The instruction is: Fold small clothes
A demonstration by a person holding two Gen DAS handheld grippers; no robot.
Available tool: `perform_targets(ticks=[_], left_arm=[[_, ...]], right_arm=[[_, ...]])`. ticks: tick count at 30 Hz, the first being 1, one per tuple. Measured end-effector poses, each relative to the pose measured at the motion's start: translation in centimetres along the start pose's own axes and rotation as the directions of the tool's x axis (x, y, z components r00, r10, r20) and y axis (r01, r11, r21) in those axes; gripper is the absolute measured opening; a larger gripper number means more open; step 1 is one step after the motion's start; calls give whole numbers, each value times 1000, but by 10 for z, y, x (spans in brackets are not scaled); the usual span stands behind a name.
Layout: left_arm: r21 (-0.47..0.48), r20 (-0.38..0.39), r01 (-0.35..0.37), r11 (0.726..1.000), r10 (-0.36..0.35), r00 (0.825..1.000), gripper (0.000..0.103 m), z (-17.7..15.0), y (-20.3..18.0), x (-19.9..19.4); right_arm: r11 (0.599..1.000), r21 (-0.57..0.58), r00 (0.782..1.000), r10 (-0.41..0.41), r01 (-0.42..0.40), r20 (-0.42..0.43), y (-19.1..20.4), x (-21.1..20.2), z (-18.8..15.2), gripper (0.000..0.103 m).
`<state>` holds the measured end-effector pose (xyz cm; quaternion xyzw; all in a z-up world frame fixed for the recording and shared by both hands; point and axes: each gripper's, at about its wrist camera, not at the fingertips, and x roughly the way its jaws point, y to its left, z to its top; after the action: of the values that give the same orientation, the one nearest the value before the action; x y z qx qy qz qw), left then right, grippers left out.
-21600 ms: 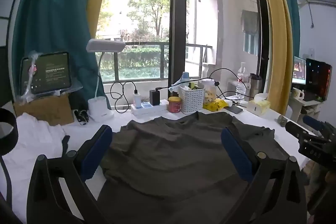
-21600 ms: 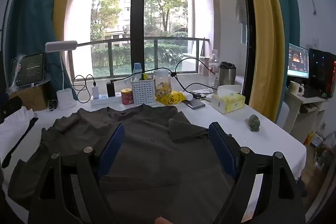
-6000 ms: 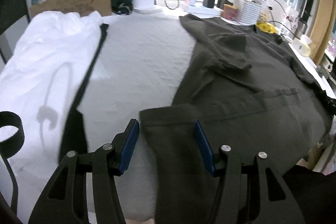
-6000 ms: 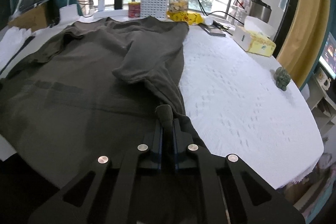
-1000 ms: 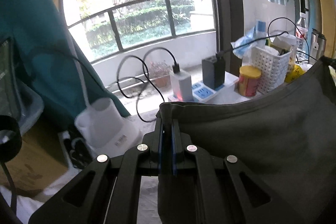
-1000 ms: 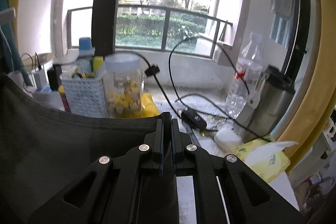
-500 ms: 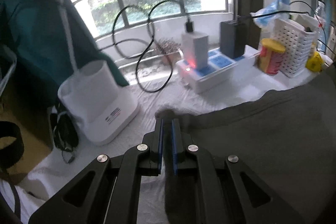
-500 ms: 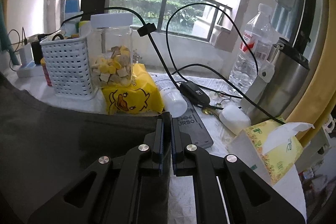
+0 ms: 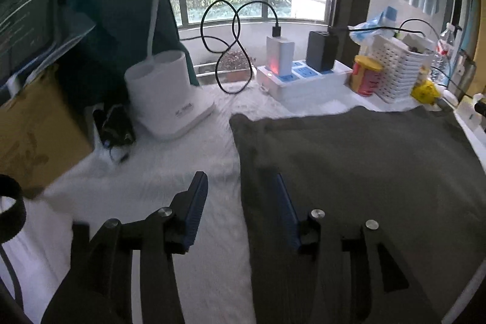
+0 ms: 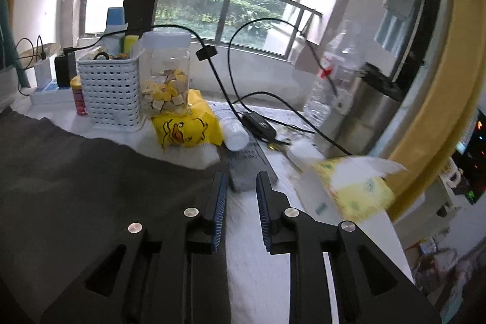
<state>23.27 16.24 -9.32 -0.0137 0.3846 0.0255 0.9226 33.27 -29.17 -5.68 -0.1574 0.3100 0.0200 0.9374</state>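
A dark olive shirt (image 9: 358,166) lies flat on the white tablecloth (image 9: 182,172), its far edge close to the clutter at the back. My left gripper (image 9: 240,193) hovers over the shirt's left edge with its jaws opening. One finger is over the white cloth, the other over the shirt, and neither pad presses on the fabric. In the right wrist view the shirt (image 10: 91,187) fills the lower left. My right gripper (image 10: 241,192) sits just past the shirt's right edge, jaws opening, with only tablecloth showing between them.
Along the back stand a white lamp base (image 9: 170,99), a power strip (image 9: 303,78) with chargers, a white basket (image 10: 109,93), a snack jar (image 10: 165,81) and a yellow packet (image 10: 185,126). A tissue box (image 10: 349,190), bottle (image 10: 331,81) and steel flask (image 10: 364,111) crowd the right. A cardboard box (image 9: 30,126) is at left.
Both grippers were shut on the shirt's lifted edge; they lowered it to the table, opened and drew back. The shirt now lies flat, released.
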Motion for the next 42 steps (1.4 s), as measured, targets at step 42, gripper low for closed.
perform_targets(ticks=[42], left_arm=[[-167, -120, -13, 986, -7, 993, 57, -140, -22, -101]], right_arm=[[810, 533, 940, 332, -242, -78, -30, -136, -186, 41]])
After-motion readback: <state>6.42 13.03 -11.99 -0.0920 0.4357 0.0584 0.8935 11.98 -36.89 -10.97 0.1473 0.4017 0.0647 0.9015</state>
